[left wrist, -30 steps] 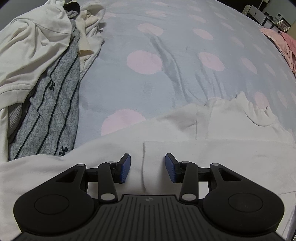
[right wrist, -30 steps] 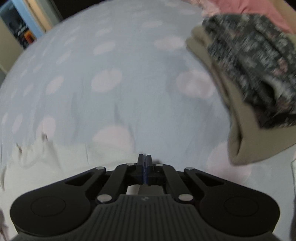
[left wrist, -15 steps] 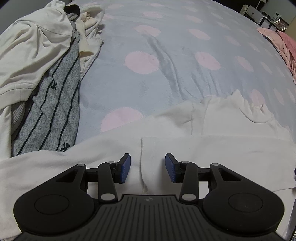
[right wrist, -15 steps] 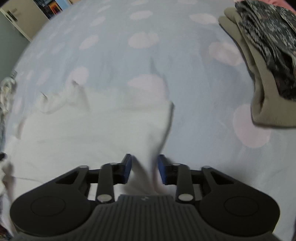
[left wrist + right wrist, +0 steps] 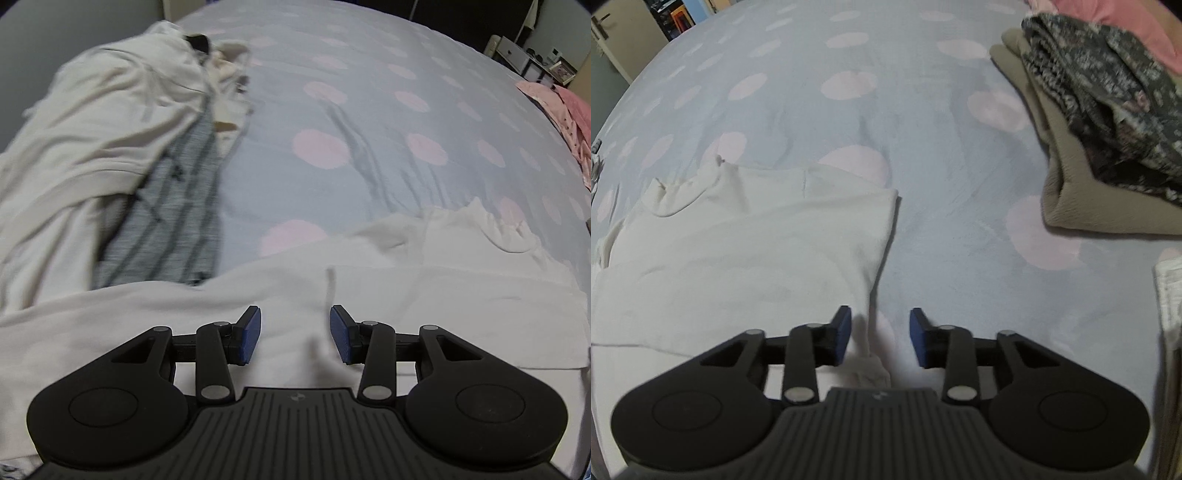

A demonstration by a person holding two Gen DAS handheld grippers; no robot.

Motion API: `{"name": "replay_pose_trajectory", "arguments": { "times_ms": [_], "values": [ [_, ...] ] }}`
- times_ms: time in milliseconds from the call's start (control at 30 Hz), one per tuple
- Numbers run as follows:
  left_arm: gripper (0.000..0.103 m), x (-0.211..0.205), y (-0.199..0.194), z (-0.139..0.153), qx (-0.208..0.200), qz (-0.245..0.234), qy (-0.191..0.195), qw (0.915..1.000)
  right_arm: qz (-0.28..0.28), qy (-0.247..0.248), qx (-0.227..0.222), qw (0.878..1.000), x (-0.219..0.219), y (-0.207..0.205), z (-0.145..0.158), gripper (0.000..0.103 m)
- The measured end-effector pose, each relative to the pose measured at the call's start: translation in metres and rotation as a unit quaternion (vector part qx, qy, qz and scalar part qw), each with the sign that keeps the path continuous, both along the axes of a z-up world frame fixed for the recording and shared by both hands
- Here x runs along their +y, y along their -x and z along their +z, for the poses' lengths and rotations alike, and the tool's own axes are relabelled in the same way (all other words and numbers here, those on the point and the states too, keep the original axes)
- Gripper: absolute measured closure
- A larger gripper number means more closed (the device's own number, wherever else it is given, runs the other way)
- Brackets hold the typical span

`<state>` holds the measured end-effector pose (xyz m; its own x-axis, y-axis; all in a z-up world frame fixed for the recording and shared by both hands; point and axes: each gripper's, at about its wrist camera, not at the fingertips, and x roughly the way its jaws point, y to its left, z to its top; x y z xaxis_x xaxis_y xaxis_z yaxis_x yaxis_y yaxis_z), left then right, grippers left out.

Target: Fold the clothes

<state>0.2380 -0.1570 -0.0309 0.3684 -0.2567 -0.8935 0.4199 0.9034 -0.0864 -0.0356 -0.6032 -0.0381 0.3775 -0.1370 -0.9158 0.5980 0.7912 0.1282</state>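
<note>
A white long-sleeved top lies flat on the polka-dot bedspread, collar at the far side. One sleeve is folded across its body. My left gripper hovers open just above the white fabric near the folded sleeve's cuff edge, nothing between its blue pads. In the right wrist view the same top fills the left half. My right gripper is open over the top's right edge, where a sleeve end lies just below the fingers.
A heap of unfolded clothes, white garments and a grey striped one, lies at the left. Pink clothing sits at the far right. A folded stack, beige under dark patterned fabric, rests at the right.
My right gripper went from shut to open, letting go of the white top's sleeve, and pulled back. The left gripper stayed open and shifted slightly, its view swinging left.
</note>
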Motion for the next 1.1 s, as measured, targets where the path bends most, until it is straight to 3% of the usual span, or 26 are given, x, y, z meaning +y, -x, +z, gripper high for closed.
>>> {"name": "replay_pose_trajectory", "arguments": {
  "times_ms": [167, 333, 500, 833, 1000, 1033, 1067, 1100],
  "values": [
    [0.064, 0.044, 0.000, 0.015, -0.018, 0.032, 0.003, 0.9993, 0.017, 0.025, -0.008, 1.000, 0.015, 0.009, 0.018, 0.052],
    [0.064, 0.094, 0.002, 0.030, -0.036, 0.075, 0.006, 0.9965, 0.039, 0.048, -0.019, 0.998, 0.031, 0.014, 0.025, 0.050],
    [0.064, 0.145, 0.006, 0.047, -0.064, 0.109, 0.006, 0.9920, 0.049, 0.038, -0.032, 0.998, 0.040, 0.024, 0.036, 0.048],
    [0.064, 0.231, 0.012, 0.042, -0.075, 0.206, 0.000, 0.9757, 0.041, 0.041, -0.032, 0.998, 0.051, 0.035, 0.044, 0.047],
    [0.053, 0.252, 0.011, 0.038, -0.075, 0.238, -0.002, 0.9684, 0.042, 0.044, -0.030, 0.998, 0.057, 0.035, 0.045, 0.047],
    [0.055, 0.252, 0.010, 0.035, -0.064, 0.236, 0.005, 0.9695, 0.043, 0.044, -0.029, 0.998, 0.058, 0.034, 0.045, 0.047],
    [0.063, 0.252, 0.009, 0.032, -0.054, 0.234, 0.014, 0.9706, 0.044, 0.044, -0.029, 0.998, 0.060, 0.033, 0.045, 0.047],
    [0.086, 0.251, 0.009, 0.030, -0.047, 0.232, 0.018, 0.9715, 0.045, 0.045, -0.030, 0.998, 0.061, 0.032, 0.046, 0.047]
  ]
}}
